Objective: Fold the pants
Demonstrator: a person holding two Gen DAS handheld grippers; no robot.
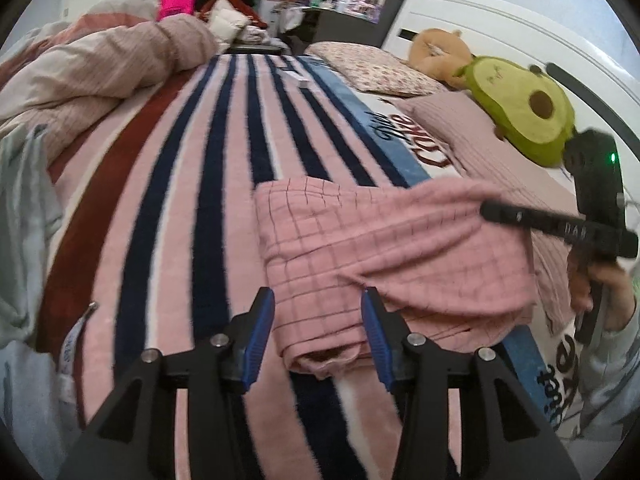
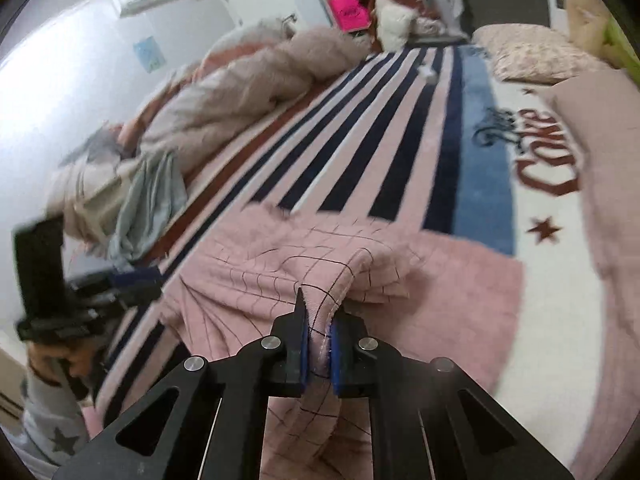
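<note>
The pink checked pants (image 1: 384,256) lie partly folded on the striped bed (image 1: 172,208), at 12 o'clock from the left hand-held gripper (image 1: 318,340), which is wide open and holds nothing. The right hand-held gripper (image 2: 319,344) pinches a pants edge at 3 o'clock. The cloth looks soft, light and floppy, so grab a corner or hem.

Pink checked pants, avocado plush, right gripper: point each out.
pink checked pants (image 1: 360,240): left wrist view, top folded layer.
avocado plush (image 1: 516,108): left wrist view, pale green face.
right gripper (image 2: 319,354): right wrist view, between pads, shut on pants fabric.
</note>
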